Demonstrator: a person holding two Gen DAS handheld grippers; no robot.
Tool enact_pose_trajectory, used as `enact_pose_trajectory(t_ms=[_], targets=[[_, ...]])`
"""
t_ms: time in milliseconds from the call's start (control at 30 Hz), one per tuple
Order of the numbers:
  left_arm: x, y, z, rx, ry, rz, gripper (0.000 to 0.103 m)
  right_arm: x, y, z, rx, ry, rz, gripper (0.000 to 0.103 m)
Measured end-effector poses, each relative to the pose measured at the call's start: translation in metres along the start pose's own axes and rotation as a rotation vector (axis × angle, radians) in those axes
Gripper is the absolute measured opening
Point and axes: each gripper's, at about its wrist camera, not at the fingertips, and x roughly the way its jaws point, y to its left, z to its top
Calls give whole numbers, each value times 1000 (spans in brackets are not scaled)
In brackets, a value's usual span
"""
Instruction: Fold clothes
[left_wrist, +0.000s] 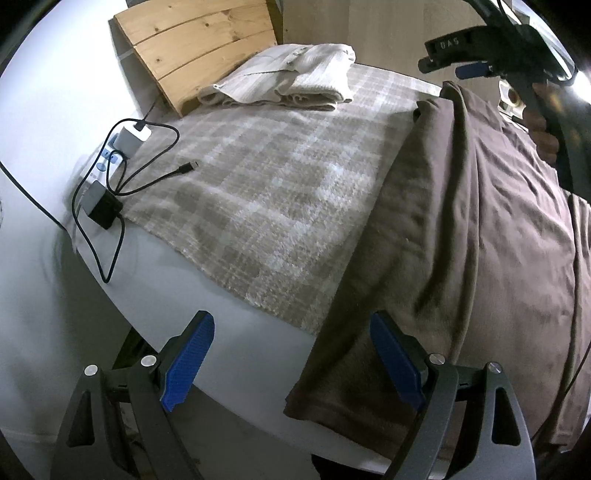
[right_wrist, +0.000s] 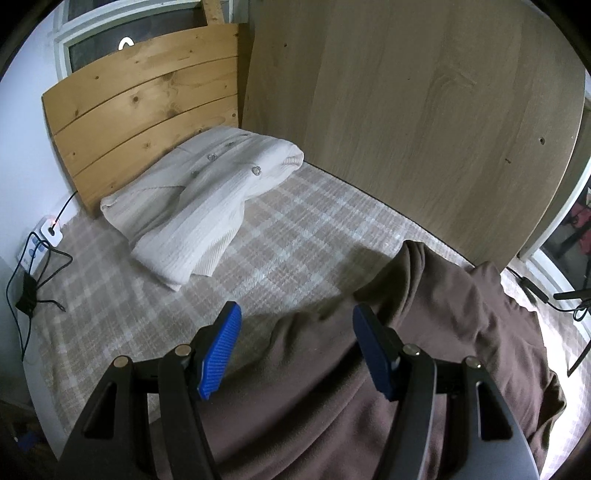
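2 garments (right_wrist: 207, 206) lie on a plaid-blanketed bed (right_wrist: 295, 251).

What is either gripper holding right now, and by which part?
Nothing. The left gripper and the right gripper both stand open above the brown garment, with no cloth pinched between their blue pads.

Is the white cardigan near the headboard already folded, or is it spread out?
Folded. The white cardigan lies as a compact bundle with stacked layers at its edges, buttons on top, resting on the checked blanket by the wooden headboard.
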Motion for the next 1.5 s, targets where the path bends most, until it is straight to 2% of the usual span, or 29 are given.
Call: enact_pose_trajectory(t_ms=[367,500,600,700,767,867,967,1033,1233,1333,1367,1433,1467,1500], targets=[[1,-1,1,7,3,-1,86,-2,1,2,-15,-23,-17,62],[4,-1,1,11,4,-6,86,3,2,2,-28,0,10,62],[6,2,0,7,13,-18,86,17,-17,8,46,77,102,62],[10,5,-3,3,21,-38,86,37,-39,18,140,194,223,62],[12,6,-6,5,26,-59,86,47,-42,22,150,244,232,62],[16,4,-7,15,34,-87,86,63,-32,23,87,304,174,62],[19,3,-8,32,43,-108,86,84,-23,14,65,416,141,62],[20,3,-8,43,48,-129,86,90,-14,7,40,447,113,62],[24,2,-13,76,75,-194,86,98,10,-7,-110,425,-13,62],[24,0,-14,87,70,-212,85,96,9,-8,-104,419,-17,56],[24,-1,-14,90,65,-219,83,94,7,-9,-97,414,-13,53],[22,-3,-13,108,47,-239,69,91,4,-10,-87,404,-6,49],[20,-5,-13,121,38,-252,54,89,2,-11,-79,396,-4,44],[18,-8,-14,134,32,-273,35,87,0,-13,-65,388,2,42]])
